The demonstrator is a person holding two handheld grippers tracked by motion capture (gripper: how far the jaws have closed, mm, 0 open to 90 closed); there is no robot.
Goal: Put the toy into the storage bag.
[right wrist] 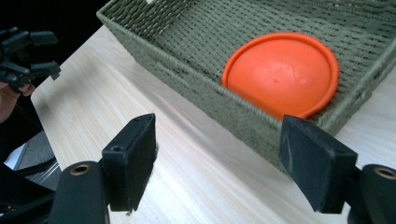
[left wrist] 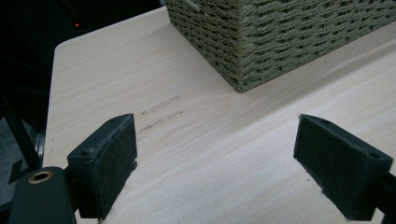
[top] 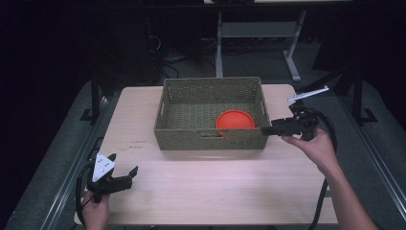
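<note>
Bright tabletop, dark room around it

In the high view the pale wooden table point(top: 210, 187) is evenly lit from above while the surroundings sink nearly to black, and the picture is soft and grainy. The green woven rectangular basket point(top: 210, 136) casts a faint shadow along its near wall. In the right gripper view the round orange plastic lid point(right wrist: 282, 74) shows a mild sheen, and the nearest black jaw pads look slightly soft.

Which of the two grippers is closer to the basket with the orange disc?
The right gripper: its jaws are at the front right corner of the woven basket, close to the orange disc. The left gripper sits open near the table's front left corner.
</note>
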